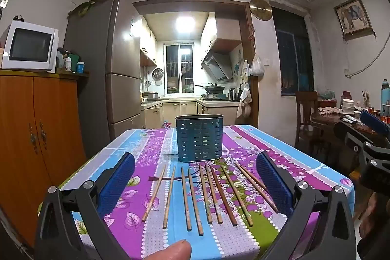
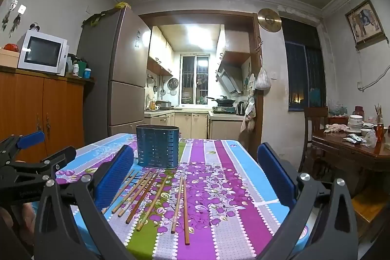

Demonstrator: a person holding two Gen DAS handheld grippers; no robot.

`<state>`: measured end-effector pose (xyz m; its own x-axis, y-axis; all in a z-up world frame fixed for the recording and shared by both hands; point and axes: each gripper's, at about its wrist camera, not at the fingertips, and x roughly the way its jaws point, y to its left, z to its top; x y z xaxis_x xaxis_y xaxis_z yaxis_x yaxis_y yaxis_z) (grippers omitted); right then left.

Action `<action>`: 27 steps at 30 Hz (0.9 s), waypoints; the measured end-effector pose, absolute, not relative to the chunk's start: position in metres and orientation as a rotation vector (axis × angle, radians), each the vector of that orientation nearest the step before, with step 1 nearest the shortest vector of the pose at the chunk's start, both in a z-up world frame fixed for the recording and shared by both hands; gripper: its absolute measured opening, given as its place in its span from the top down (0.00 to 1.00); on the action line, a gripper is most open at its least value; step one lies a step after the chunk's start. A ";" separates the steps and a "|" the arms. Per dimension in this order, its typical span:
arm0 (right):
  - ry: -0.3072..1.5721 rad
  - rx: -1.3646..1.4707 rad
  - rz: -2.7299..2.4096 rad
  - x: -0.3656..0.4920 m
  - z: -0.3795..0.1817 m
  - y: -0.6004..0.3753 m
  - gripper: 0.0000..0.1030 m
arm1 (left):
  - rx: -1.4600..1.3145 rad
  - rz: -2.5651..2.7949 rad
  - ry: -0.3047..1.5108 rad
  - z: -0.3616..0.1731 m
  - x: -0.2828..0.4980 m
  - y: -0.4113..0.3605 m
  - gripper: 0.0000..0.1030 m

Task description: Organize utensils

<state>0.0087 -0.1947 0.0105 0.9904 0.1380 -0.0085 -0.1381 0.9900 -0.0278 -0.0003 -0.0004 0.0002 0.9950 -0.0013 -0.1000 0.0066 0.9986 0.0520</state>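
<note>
Several wooden chopsticks lie side by side on the flowered tablecloth, their far tips toward a blue perforated utensil holder that stands upright behind them. My left gripper is open and empty, with its blue pads on either side of the row, above the table. In the right wrist view the chopsticks and the holder sit left of centre. My right gripper is open and empty above the cloth. The left gripper shows at that view's left edge.
An orange cabinet with a microwave stands to the left, and a fridge behind it. A dark wooden table with bowls and a chair stands to the right. The kitchen doorway is beyond the table's far edge.
</note>
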 end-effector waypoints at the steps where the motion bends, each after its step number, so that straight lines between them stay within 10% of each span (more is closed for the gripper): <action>1: 0.014 -0.035 0.139 0.009 0.010 -0.194 0.05 | 0.055 -0.003 0.099 0.000 -0.001 -0.001 0.03; 27: 0.090 -0.088 0.187 0.030 -0.006 -0.190 0.05 | -0.020 0.142 0.192 -0.004 0.035 0.092 0.03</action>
<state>0.0301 -0.1898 -0.0064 0.9785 0.1816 -0.0975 -0.1896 0.9787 -0.0794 0.0350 0.0915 -0.0042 0.9716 0.1392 -0.1914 -0.1430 0.9897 -0.0060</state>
